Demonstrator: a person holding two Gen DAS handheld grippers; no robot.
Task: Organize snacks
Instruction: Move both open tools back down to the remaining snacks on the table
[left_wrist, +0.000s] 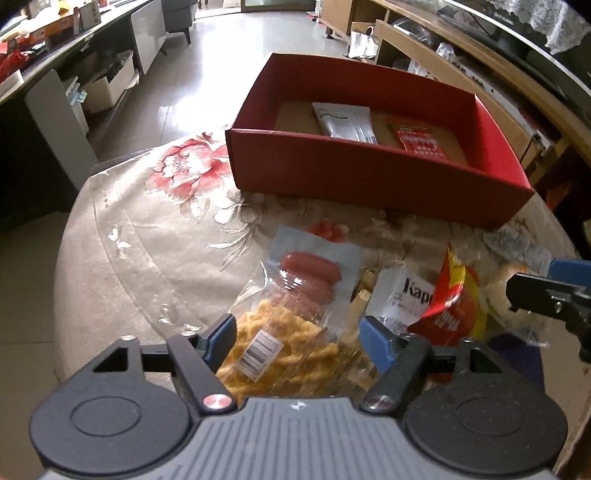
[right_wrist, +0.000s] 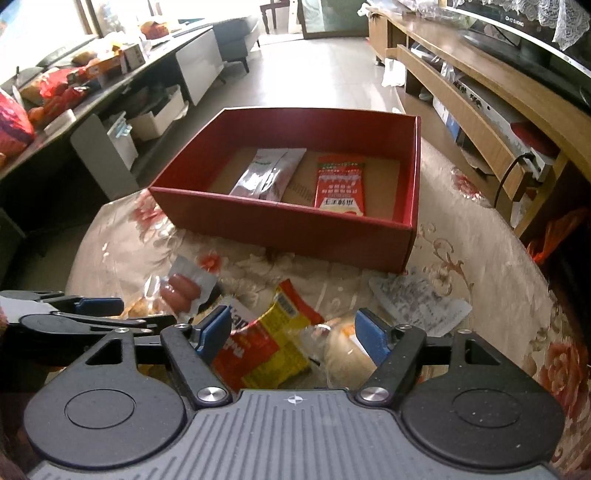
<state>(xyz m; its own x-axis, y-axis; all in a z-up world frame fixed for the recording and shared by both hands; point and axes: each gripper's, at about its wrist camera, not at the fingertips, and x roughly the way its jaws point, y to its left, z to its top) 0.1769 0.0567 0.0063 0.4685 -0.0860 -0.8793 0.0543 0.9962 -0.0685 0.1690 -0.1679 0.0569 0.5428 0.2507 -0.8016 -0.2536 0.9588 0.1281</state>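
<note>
A red cardboard box (left_wrist: 369, 173) (right_wrist: 280, 225) stands at the far side of the floral-clothed table (left_wrist: 147, 229). Inside lie a silver packet (left_wrist: 345, 122) (right_wrist: 269, 173) and a red packet (left_wrist: 421, 142) (right_wrist: 340, 184). Loose snacks lie in front of the box. My left gripper (left_wrist: 297, 336) is open, hanging over a clear bag of yellow twists (left_wrist: 291, 350), with a sausage pack (left_wrist: 314, 269) just beyond. My right gripper (right_wrist: 291, 332) is open over a red-and-yellow packet (right_wrist: 266, 343) and a wrapped bun (right_wrist: 343, 354). Neither gripper's pads press on anything.
A white "Kap" packet (left_wrist: 402, 295) lies between the two piles, and a white printed packet (right_wrist: 421, 302) lies right of the bun. The round table's edge curves at left. A wooden TV cabinet (right_wrist: 480, 96) stands at right and a cluttered low table (right_wrist: 74, 96) at left.
</note>
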